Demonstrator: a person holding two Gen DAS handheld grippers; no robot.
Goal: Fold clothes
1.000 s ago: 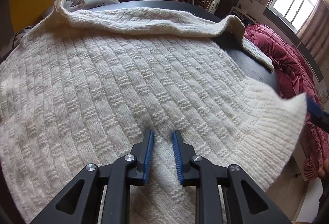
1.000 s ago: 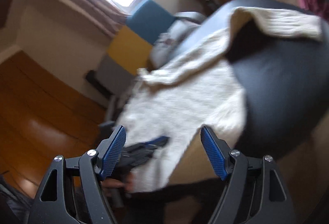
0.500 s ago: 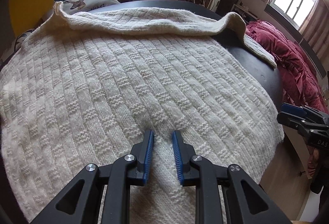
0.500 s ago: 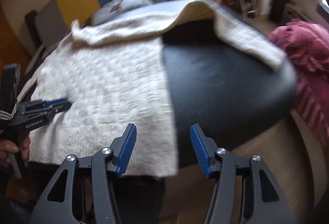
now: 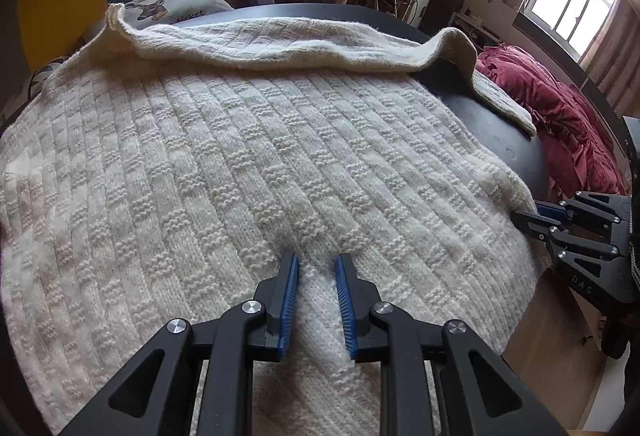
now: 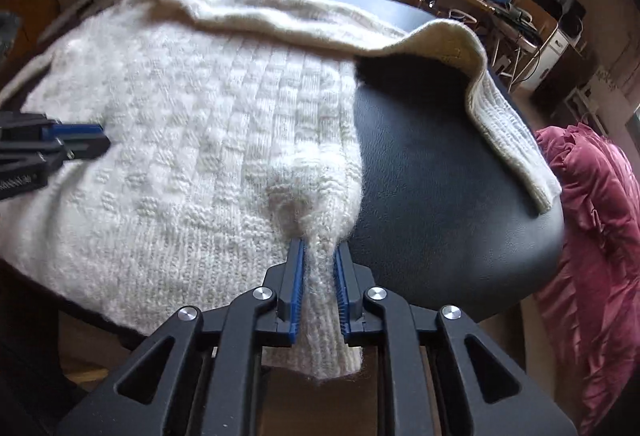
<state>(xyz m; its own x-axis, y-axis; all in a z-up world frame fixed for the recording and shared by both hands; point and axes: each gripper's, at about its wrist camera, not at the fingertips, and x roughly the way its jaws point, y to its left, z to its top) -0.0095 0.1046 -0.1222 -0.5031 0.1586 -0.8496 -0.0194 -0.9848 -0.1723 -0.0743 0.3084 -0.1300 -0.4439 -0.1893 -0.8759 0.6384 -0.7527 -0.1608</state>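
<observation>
Both jaws pinch the sweater's (image 6: pixel 192 139) near hem.

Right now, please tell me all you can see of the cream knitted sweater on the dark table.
The cream knitted sweater has a basket-weave pattern and a ribbed hem. It lies spread flat on the dark table, with one sleeve folded across its far end and trailing onto the bare tabletop. The left gripper and the right gripper, which just closed, pinch its near edge.

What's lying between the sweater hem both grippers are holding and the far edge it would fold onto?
Nothing visible except the sweater itself: its sleeve lies folded across the top. Left gripper and right gripper grip the hem.
</observation>
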